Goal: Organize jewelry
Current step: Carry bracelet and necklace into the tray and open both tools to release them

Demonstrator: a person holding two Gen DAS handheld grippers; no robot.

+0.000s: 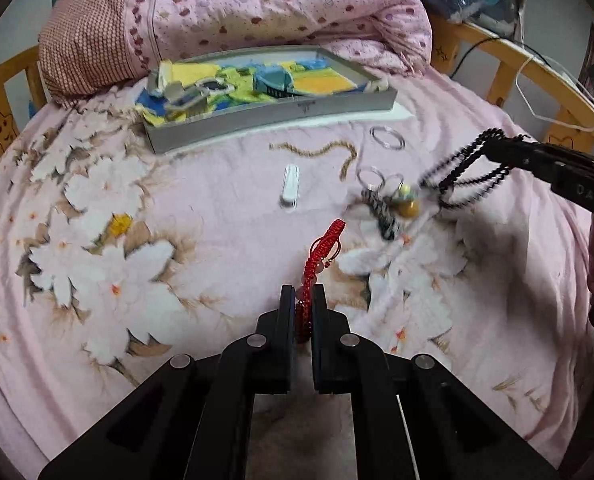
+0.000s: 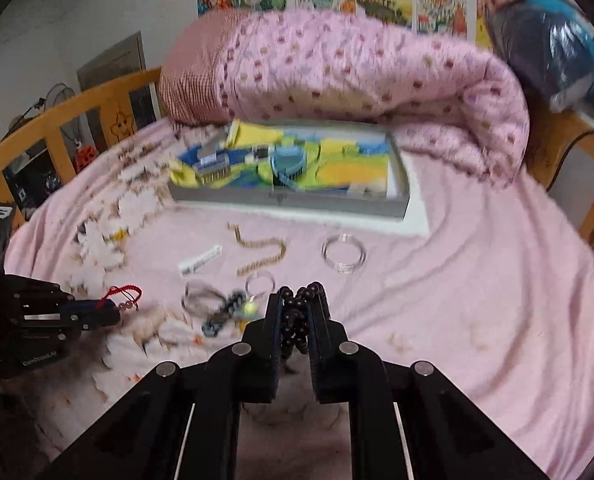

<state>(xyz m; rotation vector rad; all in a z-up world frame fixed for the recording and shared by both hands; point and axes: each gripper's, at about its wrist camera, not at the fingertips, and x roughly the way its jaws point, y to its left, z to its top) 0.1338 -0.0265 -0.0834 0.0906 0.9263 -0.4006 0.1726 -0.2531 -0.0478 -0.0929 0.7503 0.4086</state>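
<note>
My left gripper [image 1: 303, 294] is shut on a red braided bracelet [image 1: 323, 246] and holds it above the pink bedsheet; it also shows in the right wrist view [image 2: 123, 294]. My right gripper [image 2: 299, 300] is shut on a black bead necklace [image 2: 297, 320], whose loops hang from it in the left wrist view [image 1: 463, 168]. A grey tray [image 1: 281, 114] with colourful cloth and clips sits at the back. On the sheet lie a gold chain [image 1: 321, 152], a clear bangle [image 1: 387, 137], a white clip [image 1: 291, 185] and a keyring cluster [image 1: 389, 200].
A rolled pink quilt [image 1: 257, 12] lies behind the tray. A wooden bed rail [image 2: 77, 108] runs around the bed. A blue bag [image 2: 553, 48] sits at the back right. A white cable [image 1: 537, 92] hangs over the right rail.
</note>
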